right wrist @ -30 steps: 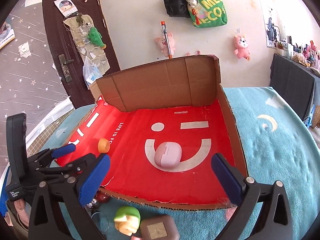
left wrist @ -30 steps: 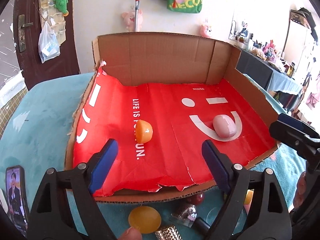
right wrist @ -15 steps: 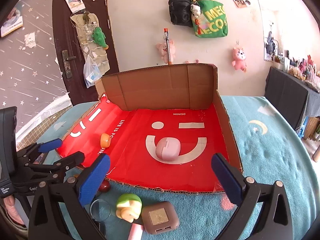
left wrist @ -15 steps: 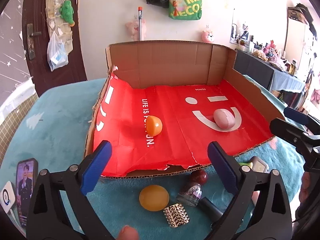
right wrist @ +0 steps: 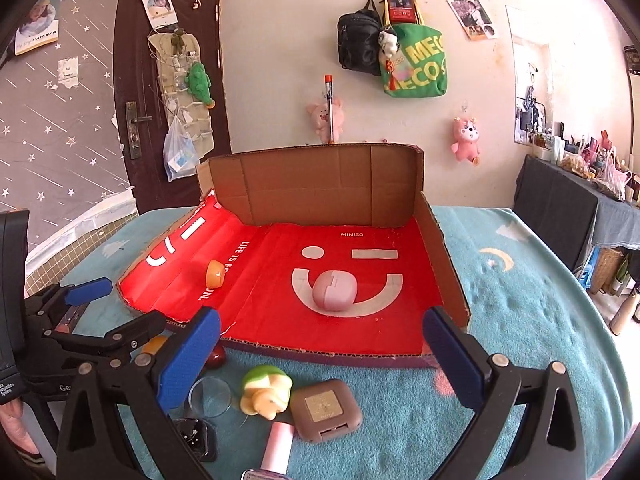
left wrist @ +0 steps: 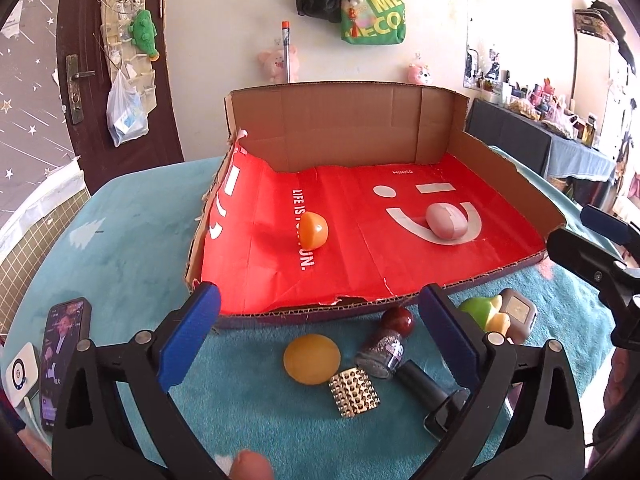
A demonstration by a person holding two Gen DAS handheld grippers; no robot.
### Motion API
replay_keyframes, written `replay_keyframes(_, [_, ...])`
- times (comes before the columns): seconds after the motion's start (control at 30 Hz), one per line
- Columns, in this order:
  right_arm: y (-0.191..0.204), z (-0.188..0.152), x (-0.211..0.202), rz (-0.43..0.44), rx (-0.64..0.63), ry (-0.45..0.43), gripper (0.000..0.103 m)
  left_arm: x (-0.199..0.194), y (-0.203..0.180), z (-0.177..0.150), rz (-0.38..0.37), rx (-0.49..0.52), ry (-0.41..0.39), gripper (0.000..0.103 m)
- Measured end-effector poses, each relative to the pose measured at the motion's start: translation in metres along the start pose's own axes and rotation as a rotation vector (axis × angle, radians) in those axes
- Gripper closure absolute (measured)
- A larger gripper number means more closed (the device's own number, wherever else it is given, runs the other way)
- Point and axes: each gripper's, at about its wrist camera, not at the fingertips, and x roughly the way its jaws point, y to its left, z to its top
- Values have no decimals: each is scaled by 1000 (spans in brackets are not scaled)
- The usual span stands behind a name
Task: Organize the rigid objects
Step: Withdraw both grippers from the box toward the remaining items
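Sitting on a teal blanket (left wrist: 120, 248) under a cluttered bedroom wall, and lying open toward the camera in the left wrist view: a cardboard tray (left wrist: 344, 120) lined in red, already holding an orange half-shell (left wrist: 313, 231) at about 11 o'clock from the frame's centre and a pink earbud case (left wrist: 446, 221) at 2 o'clock. Hovering low over the loose pile in front of the tray: the left gripper (left wrist: 320, 338), fingers spread wide and pinching nothing. Lying crowded between those fingers: a yellow disc (left wrist: 312, 358), a glitter polish bottle (left wrist: 383, 350) with its dark red cap, a studded gold piece (left wrist: 354, 392) and a black tube (left wrist: 424, 380). Risking, judging by that crowding, a closing finger catching two items together or knocking the round-capped bottle into a roll. Moving to the right wrist view: sitting at 6 o'clock on the blanket, a green and yellow toy (right wrist: 266, 394), touching a brown square case (right wrist: 326, 410), with a clear lens (right wrist: 210, 396) and a pink tube (right wrist: 276, 446) close by. Hanging above them: the right gripper (right wrist: 322, 352), likewise spread and empty. Crowding in at 9 o'clock: the left tool, near enough that both reaching into one pile could mean a collision, or a grazed tray edge shifting things already placed.
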Motion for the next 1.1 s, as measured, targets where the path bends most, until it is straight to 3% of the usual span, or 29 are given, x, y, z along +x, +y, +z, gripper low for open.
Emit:
replay_keyframes(0.2, [5, -9, -7, -10, -2, -1, 0, -1, 1, -8, -35, -4, 50, 2])
replay_keyframes(0.5, [7, -19, -18, -17, 21, -4, 0, -12, 3, -22, -51, -25, 57, 2])
replay_keyframes(0.8, [11, -32, -25, -24, 22, 5, 12, -17, 4, -34, -62, -50, 66, 3])
replay_keyframes(0.97, [13, -45, -28, -23, 30, 18, 17, -16, 3, -41, -55, -60, 83, 19])
replay_keyframes(1.1, [14, -55, -30, -38, 30, 24, 24, -11, 5, -47, -67, -84, 106, 25])
